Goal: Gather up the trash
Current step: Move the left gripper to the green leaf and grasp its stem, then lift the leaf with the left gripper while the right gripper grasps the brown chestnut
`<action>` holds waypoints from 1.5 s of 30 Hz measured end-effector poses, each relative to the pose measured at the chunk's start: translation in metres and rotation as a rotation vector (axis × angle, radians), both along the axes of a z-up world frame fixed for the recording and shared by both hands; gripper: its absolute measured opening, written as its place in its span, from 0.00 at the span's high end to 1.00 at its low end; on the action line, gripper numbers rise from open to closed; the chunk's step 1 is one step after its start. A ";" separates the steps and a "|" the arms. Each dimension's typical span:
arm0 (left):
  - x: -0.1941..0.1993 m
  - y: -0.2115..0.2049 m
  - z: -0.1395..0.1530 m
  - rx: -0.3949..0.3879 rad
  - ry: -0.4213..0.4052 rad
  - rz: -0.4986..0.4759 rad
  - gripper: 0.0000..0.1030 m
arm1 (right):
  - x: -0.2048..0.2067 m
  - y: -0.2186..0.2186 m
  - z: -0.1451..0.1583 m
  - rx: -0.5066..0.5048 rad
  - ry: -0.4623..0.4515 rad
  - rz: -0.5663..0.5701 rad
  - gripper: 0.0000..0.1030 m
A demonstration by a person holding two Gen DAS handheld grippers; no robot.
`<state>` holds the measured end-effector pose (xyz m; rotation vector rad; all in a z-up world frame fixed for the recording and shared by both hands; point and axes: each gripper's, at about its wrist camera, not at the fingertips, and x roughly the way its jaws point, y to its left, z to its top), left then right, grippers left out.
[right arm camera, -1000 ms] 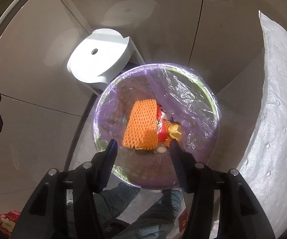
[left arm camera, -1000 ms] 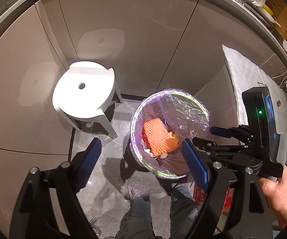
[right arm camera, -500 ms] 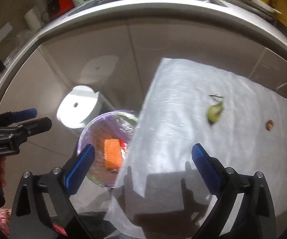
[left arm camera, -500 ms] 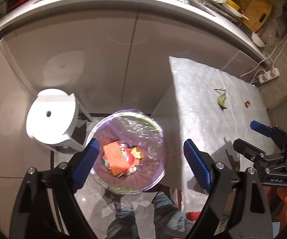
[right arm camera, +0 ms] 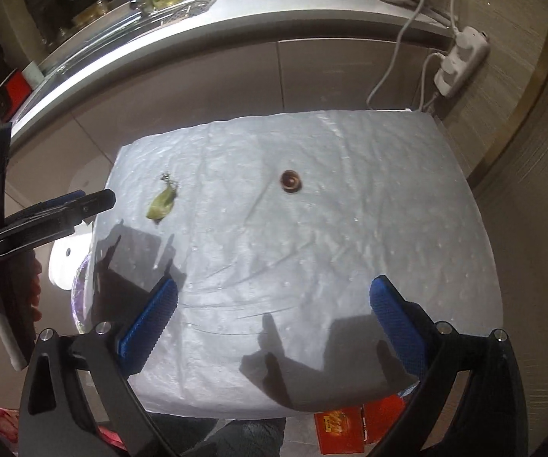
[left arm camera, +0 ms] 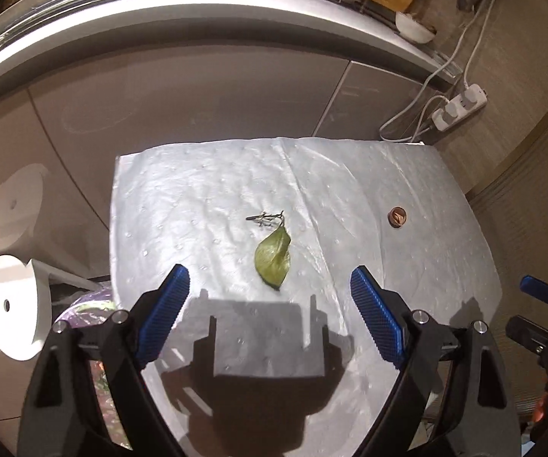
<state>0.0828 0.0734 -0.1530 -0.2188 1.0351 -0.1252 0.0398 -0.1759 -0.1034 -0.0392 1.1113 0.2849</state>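
A green leaf (left arm camera: 273,258) with a small dry twig (left arm camera: 264,218) lies mid-table on the white cover (left arm camera: 205,198); it also shows in the right wrist view (right arm camera: 161,202). A small brown round scrap (left arm camera: 397,217) lies to its right, also in the right wrist view (right arm camera: 291,181). My left gripper (left arm camera: 270,320) is open and empty, just short of the leaf. My right gripper (right arm camera: 274,327) is open and empty above the table's near part. The bin with the purple bag (left arm camera: 83,304) peeks out at the table's left edge.
A white stool (left arm camera: 15,304) stands on the floor left of the table. Grey cabinet fronts and a counter (left arm camera: 235,7) run behind. A power strip (left arm camera: 460,108) with cables hangs at the back right. Red boxes (right arm camera: 357,430) lie under the table's near edge.
Both grippers have swung from above the bin to over the table. The leaf and brown scrap now lie ahead of them; the bin has dropped to the left edge of view.
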 end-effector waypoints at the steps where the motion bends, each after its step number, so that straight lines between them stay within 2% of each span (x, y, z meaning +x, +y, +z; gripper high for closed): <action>1: 0.009 -0.006 -0.005 0.000 0.007 0.001 0.20 | 0.003 -0.008 -0.002 0.001 0.003 -0.006 0.03; 7: 0.046 -0.025 -0.030 0.030 0.066 0.056 0.21 | 0.027 -0.049 -0.018 0.030 0.041 -0.033 0.03; 9: 0.054 -0.027 -0.039 0.014 0.097 0.082 0.32 | 0.035 -0.056 -0.024 0.041 0.051 -0.031 0.03; 13: 0.064 -0.030 -0.050 0.020 0.142 0.134 0.38 | 0.056 -0.063 -0.033 0.063 0.070 -0.011 0.03; 15: 0.069 -0.030 -0.053 0.019 0.158 0.146 0.53 | 0.066 -0.065 -0.037 0.075 0.077 0.000 0.03; 21: 0.077 -0.026 -0.058 -0.014 0.194 0.163 0.88 | 0.092 -0.064 -0.047 0.102 0.086 0.042 0.03; 25: 0.075 -0.026 -0.055 -0.008 0.177 0.163 0.92 | 0.107 -0.053 -0.052 0.111 0.082 0.094 0.03; 30: 0.068 -0.023 -0.042 -0.020 0.149 0.172 0.94 | 0.123 -0.030 -0.062 0.141 0.065 0.219 0.04; 35: 0.049 -0.023 -0.017 -0.041 0.100 0.166 0.94 | 0.140 -0.005 -0.083 0.128 0.065 0.339 0.23; 39: 0.028 -0.023 -0.001 -0.062 0.078 0.169 0.94 | 0.148 0.009 -0.091 0.116 0.059 0.390 0.30; 45: 0.004 -0.020 0.009 -0.075 0.077 0.187 0.94 | 0.147 0.028 -0.098 0.078 0.043 0.454 0.41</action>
